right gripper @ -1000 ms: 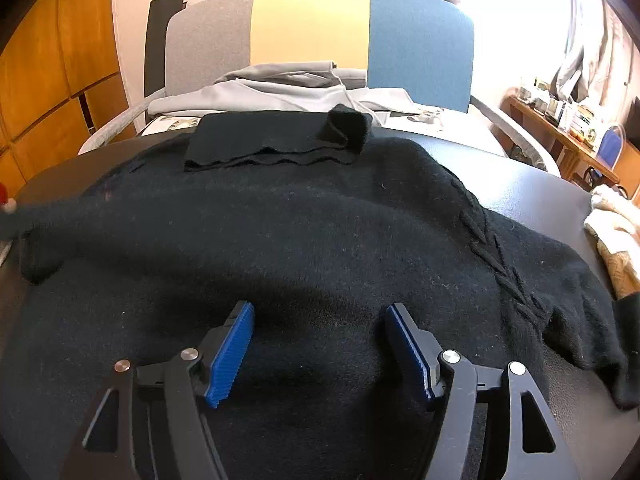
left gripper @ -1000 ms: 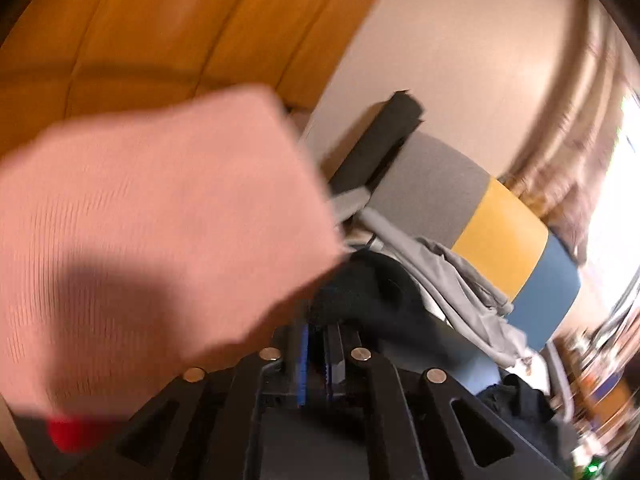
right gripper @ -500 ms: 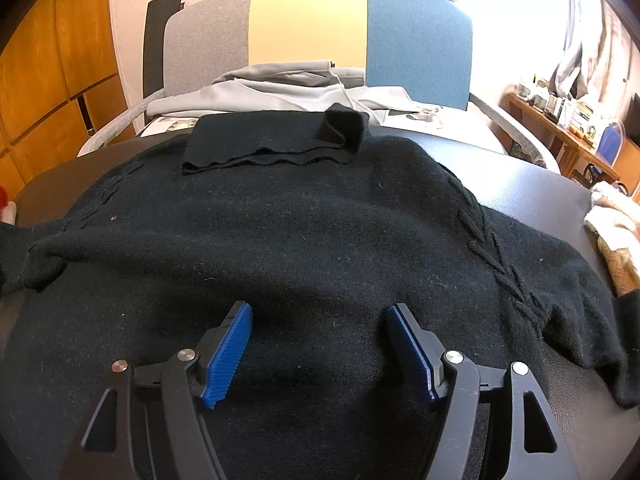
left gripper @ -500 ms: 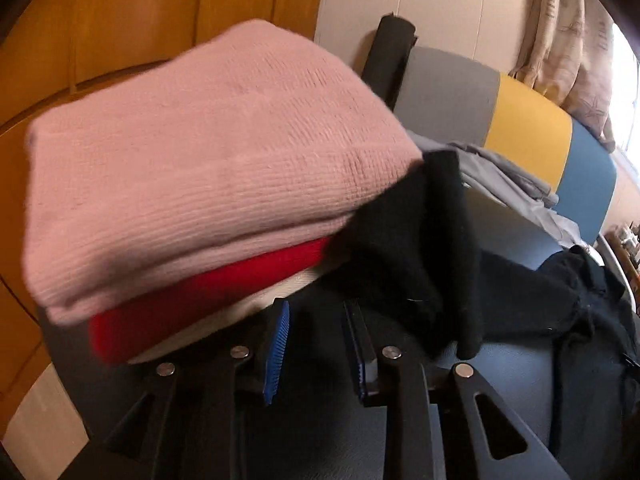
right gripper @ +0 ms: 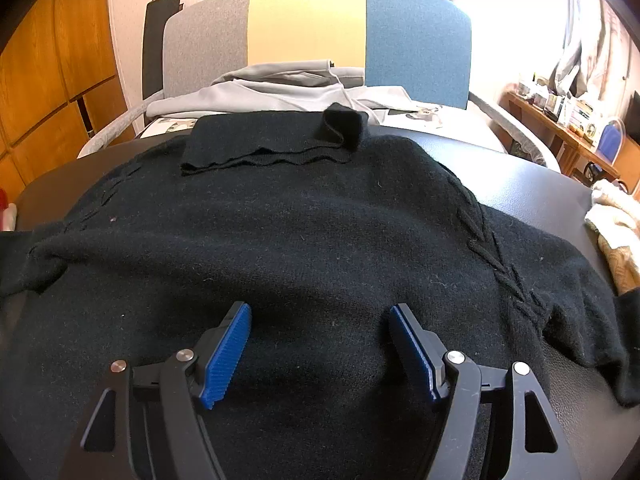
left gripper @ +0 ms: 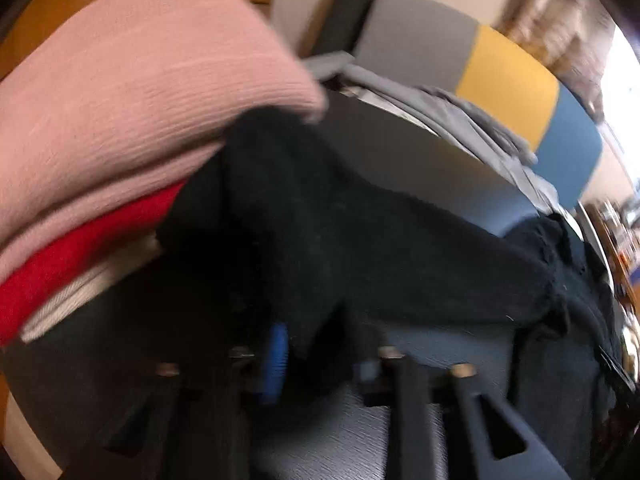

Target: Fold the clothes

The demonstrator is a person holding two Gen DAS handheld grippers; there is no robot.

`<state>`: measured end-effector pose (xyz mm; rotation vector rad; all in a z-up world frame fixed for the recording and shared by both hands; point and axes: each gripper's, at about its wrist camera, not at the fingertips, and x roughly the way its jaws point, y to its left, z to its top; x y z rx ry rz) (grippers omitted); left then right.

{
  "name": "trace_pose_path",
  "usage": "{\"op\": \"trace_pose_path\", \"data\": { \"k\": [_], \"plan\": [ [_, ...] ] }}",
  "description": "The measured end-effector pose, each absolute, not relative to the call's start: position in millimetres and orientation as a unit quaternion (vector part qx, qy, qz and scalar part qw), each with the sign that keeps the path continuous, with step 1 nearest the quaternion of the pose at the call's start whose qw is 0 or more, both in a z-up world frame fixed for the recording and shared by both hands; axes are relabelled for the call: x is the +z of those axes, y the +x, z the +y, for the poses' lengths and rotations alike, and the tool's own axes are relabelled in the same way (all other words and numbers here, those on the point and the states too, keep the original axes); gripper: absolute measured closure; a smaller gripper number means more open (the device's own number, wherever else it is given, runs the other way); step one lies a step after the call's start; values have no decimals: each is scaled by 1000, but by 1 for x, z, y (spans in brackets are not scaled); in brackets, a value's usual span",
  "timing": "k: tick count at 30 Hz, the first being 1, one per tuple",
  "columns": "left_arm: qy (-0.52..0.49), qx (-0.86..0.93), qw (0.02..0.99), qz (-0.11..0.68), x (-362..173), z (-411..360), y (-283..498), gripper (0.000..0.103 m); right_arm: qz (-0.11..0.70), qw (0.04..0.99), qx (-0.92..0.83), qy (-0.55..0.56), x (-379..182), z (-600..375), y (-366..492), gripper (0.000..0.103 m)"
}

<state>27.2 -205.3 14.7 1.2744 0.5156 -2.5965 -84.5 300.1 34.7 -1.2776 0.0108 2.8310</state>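
A black knit sweater (right gripper: 320, 240) lies spread flat on the dark table (right gripper: 532, 188), its collar (right gripper: 272, 144) folded down at the far edge. My right gripper (right gripper: 320, 344) hovers open over the sweater's lower body, with only flat cloth under its blue pads. In the blurred left wrist view, the sweater's left sleeve (left gripper: 360, 248) bunches up between the fingers of my left gripper (left gripper: 320, 360). Those jaws are closing on the sleeve, beside the folded stack.
A folded stack sits at the table's left: a pink knit (left gripper: 140, 92) on top, a red one (left gripper: 80, 264) and a pale one below. A grey garment (right gripper: 272, 88) lies on the grey-yellow-blue chair (right gripper: 308, 32) behind. A cream knit (right gripper: 616, 232) lies at the right edge.
My left gripper dropped from beside the pink stack down to the sleeve, stood open half a second ago, and now has the sleeve between its jaws. The right gripper has kept still.
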Motion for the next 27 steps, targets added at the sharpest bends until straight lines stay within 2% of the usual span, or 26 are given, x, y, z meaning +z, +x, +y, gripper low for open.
{"op": "trace_pose_path", "data": {
  "k": [4,7,12,16,19,22,27],
  "plan": [
    [399,-913,21,76,78,-184,27,99,6,17,911,-412,35,301,-85,30],
    [379,-924,-7,41,139,-194,20,99,6,17,911,-411,34,300,-84,30],
    [401,-916,12,13,200,-253,14,99,7,18,911,-411,34,301,-85,30],
    [436,-897,60,35,188,-310,24,99,6,19,911,-412,34,300,-84,30],
    [485,-866,89,83,145,-356,42,97,7,19,911,-412,34,301,-84,30],
    [494,-852,103,139,105,-378,62,91,7,19,911,-412,34,300,-84,29],
    [417,-869,91,251,87,-410,115,86,6,20,911,-412,34,300,-85,29]
  ]
}}
